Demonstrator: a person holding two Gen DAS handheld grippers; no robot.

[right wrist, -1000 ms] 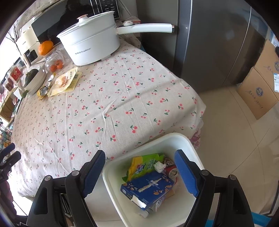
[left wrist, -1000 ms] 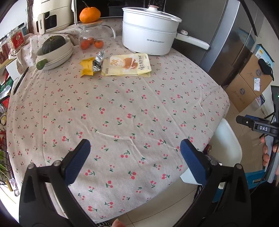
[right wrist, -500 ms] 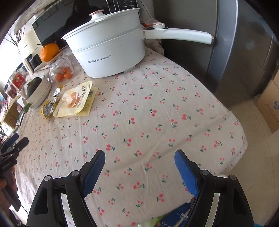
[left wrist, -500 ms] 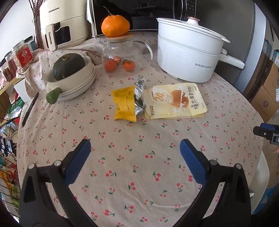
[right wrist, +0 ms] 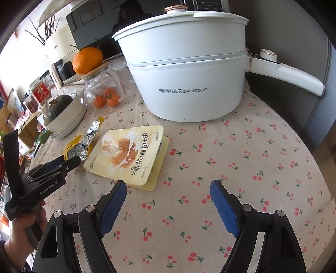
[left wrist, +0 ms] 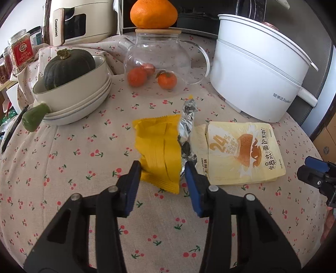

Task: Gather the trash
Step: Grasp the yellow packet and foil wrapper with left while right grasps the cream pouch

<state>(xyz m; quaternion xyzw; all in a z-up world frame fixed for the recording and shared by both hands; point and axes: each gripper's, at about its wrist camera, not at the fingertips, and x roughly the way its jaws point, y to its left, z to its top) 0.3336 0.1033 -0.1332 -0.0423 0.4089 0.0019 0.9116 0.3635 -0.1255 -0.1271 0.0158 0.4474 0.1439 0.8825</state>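
Left gripper [left wrist: 161, 170] sitting low over the cherry tablecloth [left wrist: 63, 159], jaws half spread, one on each side of the near end of the yellow wrapper [left wrist: 158, 147]. Hard to tell if the pads are touching it yet. Lying flat near the middle of the table, with a crinkly silver foil strip [left wrist: 188, 124] touching its side at 3 o'clock. Pale yellow snack bag [left wrist: 241, 153] lying flat just past the foil, also at 3 o'clock.

Right gripper [right wrist: 168, 189] hanging above bare cloth, jaws spread wide, holding nothing. Same snack bag [right wrist: 130, 155] lying at 11 o'clock from it, just beyond the left pad.

White pot [right wrist: 189, 84] standing at 12 o'clock, long handle pointing toward 3 o'clock. Glass teapot [left wrist: 161, 61] with small oranges inside at 12 o'clock from the wrapper, big orange [left wrist: 154, 13] resting on its lid. Stacked bowls [left wrist: 79, 98] holding a dark green squash [left wrist: 67, 67] at 10 o'clock.
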